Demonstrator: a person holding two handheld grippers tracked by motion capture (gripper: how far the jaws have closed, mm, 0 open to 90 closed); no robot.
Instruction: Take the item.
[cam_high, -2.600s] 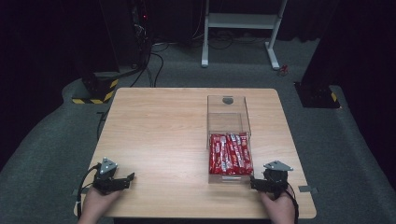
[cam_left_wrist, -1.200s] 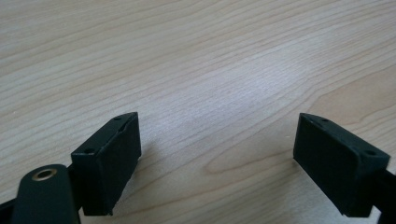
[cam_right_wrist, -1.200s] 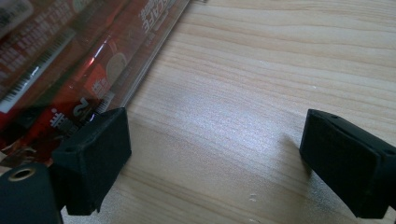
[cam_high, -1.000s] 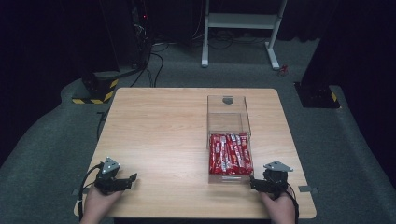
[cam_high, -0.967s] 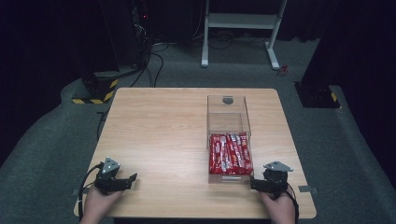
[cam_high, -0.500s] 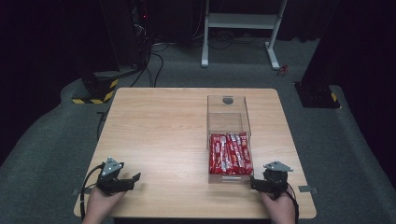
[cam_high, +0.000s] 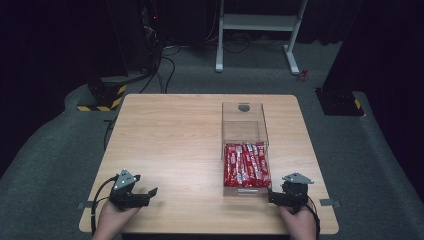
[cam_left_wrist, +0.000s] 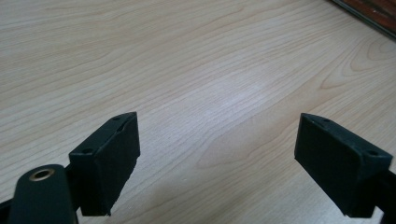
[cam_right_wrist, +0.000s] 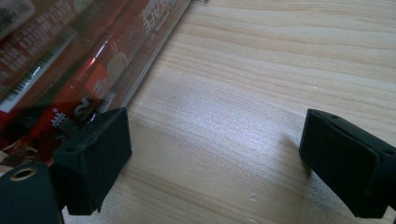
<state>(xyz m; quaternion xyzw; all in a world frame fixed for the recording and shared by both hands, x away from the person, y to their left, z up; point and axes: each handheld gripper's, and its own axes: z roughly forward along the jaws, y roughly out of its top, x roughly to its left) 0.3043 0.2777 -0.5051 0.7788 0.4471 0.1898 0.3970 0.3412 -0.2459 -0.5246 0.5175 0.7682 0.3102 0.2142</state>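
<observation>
A clear plastic box (cam_high: 260, 131) stands right of the table's middle. Several red snack bars (cam_high: 246, 164) lie in its near half, and its far half is bare. My left gripper (cam_high: 148, 195) rests at the near left of the wooden table (cam_high: 170, 135), held by a hand, jaws pointing right. In the left gripper view it (cam_left_wrist: 218, 156) stands open over bare wood. My right gripper (cam_high: 271, 196) sits by the box's near right corner. In the right gripper view it (cam_right_wrist: 215, 156) is open, its left jaw beside the box wall with red wrappers (cam_right_wrist: 70, 60) behind it.
Grey carpet surrounds the table. A white frame stand (cam_high: 257, 30) and cables lie on the floor beyond the far edge. Black bases with yellow stripes (cam_high: 102, 97) sit at the far left and far right (cam_high: 340, 102).
My left gripper has shifted slightly to the right along the near edge. The right gripper and the box have stayed where they were.
</observation>
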